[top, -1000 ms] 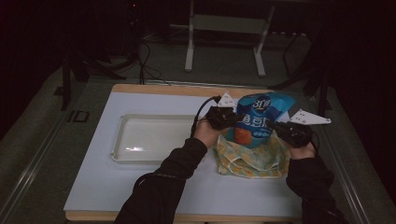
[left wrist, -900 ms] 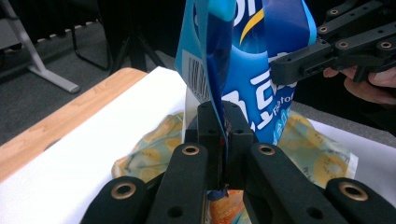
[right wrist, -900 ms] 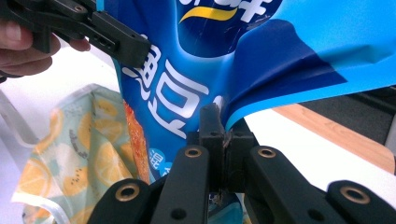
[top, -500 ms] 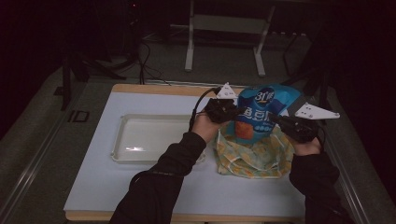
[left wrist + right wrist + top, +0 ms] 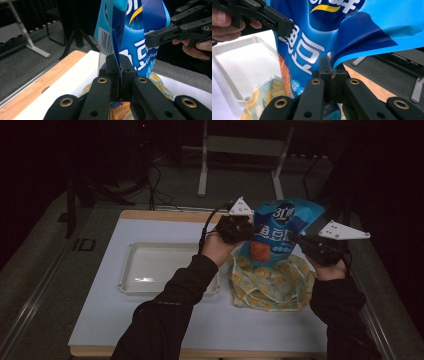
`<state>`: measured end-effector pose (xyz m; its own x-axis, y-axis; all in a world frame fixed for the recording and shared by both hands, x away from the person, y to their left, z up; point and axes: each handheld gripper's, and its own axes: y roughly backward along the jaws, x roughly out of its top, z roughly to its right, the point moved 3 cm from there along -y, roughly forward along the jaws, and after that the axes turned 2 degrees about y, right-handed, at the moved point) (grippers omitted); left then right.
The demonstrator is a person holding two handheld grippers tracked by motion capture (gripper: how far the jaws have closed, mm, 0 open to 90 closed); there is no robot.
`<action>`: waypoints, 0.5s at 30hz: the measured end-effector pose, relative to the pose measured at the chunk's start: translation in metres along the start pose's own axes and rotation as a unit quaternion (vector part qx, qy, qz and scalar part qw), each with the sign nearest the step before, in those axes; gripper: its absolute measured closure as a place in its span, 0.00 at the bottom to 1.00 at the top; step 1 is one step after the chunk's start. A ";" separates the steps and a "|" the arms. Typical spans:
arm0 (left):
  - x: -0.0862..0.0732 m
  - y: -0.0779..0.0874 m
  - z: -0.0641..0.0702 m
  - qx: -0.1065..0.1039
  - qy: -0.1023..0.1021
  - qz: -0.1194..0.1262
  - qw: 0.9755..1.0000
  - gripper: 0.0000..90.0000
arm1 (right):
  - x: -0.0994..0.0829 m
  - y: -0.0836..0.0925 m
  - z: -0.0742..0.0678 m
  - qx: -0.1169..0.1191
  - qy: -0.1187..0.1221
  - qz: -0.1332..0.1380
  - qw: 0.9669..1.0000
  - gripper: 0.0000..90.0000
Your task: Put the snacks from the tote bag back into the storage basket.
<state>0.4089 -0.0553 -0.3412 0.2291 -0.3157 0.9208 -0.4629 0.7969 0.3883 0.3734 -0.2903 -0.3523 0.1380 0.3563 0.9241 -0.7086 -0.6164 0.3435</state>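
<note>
Between the left hand-held gripper (image 5: 248, 227) and right hand-held gripper (image 5: 303, 242) hangs the blue bag (image 5: 276, 230), pinched.

A shallow white tray (image 5: 160, 267) sits on the bench (image 5: 110, 320), lower left of the left hand-held gripper (image 5: 252, 231). A citrus-print cloth bag (image 5: 270, 287) lies crumpled below it and the right hand-held gripper (image 5: 300, 240), just beside the tray. Beyond them are a pale stand (image 5: 202, 170) and floor cables (image 5: 155, 185).

blk sleeves (image 5: 170, 305), blk jaws w/ brass screws

upright blue snack bag (image 5: 278, 232) (white lettering) above patterned cloth bag (image 5: 270, 285)
</note>
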 end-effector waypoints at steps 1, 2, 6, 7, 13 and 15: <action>0.001 0.002 -0.001 0.000 0.002 0.002 1.000 0.99 | 0.002 0.000 0.000 0.001 0.002 0.002 1.000 0.99; 0.001 0.004 -0.001 0.003 0.002 0.003 1.000 0.99 | 0.004 -0.001 -0.001 0.001 0.002 0.003 1.000 0.99; 0.004 0.013 -0.004 0.009 0.002 0.006 1.000 1.00 | 0.013 -0.003 -0.005 0.002 0.007 0.005 1.000 0.99; 0.005 0.015 -0.004 0.011 0.002 0.006 1.000 1.00 | 0.015 -0.004 -0.006 0.003 0.009 0.006 1.000 0.99; 0.007 0.031 -0.008 0.022 -0.001 0.007 1.000 1.00 | 0.026 -0.010 -0.013 0.010 0.014 0.013 1.000 0.99; 0.007 0.035 -0.009 0.025 -0.001 0.008 1.000 1.00 | 0.029 -0.012 -0.016 0.012 0.016 0.014 1.000 1.00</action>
<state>0.4017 -0.0247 -0.3216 0.2205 -0.3046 0.9266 -0.5088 0.7746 0.3757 0.3753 -0.2614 -0.3323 0.0961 0.3613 0.9275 -0.6942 -0.6434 0.3226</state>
